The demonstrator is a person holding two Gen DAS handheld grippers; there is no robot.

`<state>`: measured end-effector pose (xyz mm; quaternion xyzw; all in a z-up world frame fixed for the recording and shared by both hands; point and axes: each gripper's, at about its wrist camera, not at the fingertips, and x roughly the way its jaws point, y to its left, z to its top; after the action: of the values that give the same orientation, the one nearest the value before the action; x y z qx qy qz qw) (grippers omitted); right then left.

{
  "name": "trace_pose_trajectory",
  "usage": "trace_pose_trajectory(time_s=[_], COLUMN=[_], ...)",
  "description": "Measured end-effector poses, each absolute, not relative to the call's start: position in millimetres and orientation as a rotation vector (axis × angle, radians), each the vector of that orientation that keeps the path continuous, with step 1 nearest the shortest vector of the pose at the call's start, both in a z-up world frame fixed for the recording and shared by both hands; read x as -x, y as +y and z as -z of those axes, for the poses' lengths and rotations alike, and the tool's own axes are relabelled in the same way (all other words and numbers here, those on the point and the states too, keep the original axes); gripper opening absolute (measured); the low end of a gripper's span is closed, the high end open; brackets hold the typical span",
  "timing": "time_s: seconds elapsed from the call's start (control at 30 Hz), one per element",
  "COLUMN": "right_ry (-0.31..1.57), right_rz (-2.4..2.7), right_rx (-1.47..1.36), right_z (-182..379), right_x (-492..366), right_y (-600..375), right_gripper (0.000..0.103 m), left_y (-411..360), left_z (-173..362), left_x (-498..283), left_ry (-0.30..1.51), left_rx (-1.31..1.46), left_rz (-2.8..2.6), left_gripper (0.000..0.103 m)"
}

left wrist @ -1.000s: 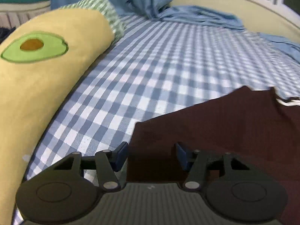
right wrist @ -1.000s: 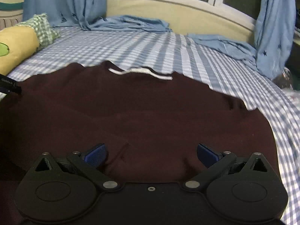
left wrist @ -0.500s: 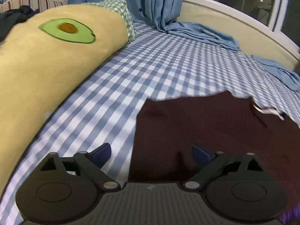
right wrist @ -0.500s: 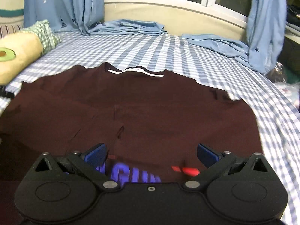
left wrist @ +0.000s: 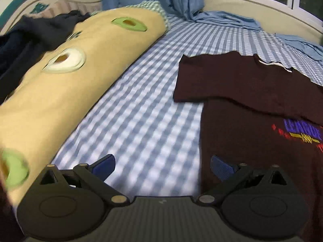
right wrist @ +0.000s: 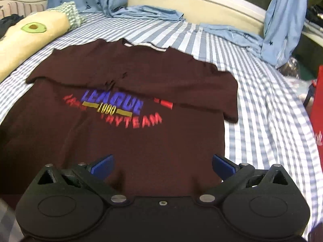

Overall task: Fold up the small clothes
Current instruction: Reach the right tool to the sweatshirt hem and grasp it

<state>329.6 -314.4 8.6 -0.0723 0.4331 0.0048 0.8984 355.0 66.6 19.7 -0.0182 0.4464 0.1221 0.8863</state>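
A dark maroon T-shirt lies on the checked bedsheet, its top part with collar and sleeves folded down over the printed front, part of the lettering showing. My right gripper is open and empty, above the shirt's lower part. The shirt also shows in the left wrist view, at the right. My left gripper is open and empty, over the sheet at the shirt's left edge.
A long yellow avocado-print pillow lies along the left side with dark clothes on it. Blue curtains hang down and pool along the far bed edge. A red object stands at the right.
Both grippers have pulled back and risen from the shirt. The left gripper opened wide, letting go of the cloth. The folded-down top part now lies over the print.
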Motion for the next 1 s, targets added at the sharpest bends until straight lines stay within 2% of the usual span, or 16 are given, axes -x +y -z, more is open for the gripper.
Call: trace_pose_trajectory(time_s=[0.17, 0.37, 0.57, 0.67, 1.0], right_ry=[0.928, 0.951, 0.992, 0.987, 0.739], right_rz=[-0.098, -0.208, -0.275, -0.284, -0.276], right_rx=[0.178, 0.338, 0.474, 0.627, 1.089], right_z=[-12.1, -2.1, 22.7, 42.8, 80.6], right_x=[-283.3, -236.9, -196.9, -180.9, -158.1], right_y=[-331.5, -343.2, -342.9, -336.6, -311.7], right_gripper=[0.103, 0.102, 0.102, 0.102, 0.102], left_y=[42.6, 9.1, -7.7, -13.1, -17.1], left_z=[-34.1, -26.9, -19.1, -18.8, -28.2], left_x=[-299.8, -257.4, -220.9, -209.6, -186.0], left_ry=[0.915, 0.939, 0.991, 0.997, 1.008], left_rx=[-0.001, -0.140, -0.139, -0.133, -0.090], left_rz=[-0.226, -0.188, -0.184, -0.187, -0.211], left_gripper=[0.102, 0.102, 0.102, 0.102, 0.102])
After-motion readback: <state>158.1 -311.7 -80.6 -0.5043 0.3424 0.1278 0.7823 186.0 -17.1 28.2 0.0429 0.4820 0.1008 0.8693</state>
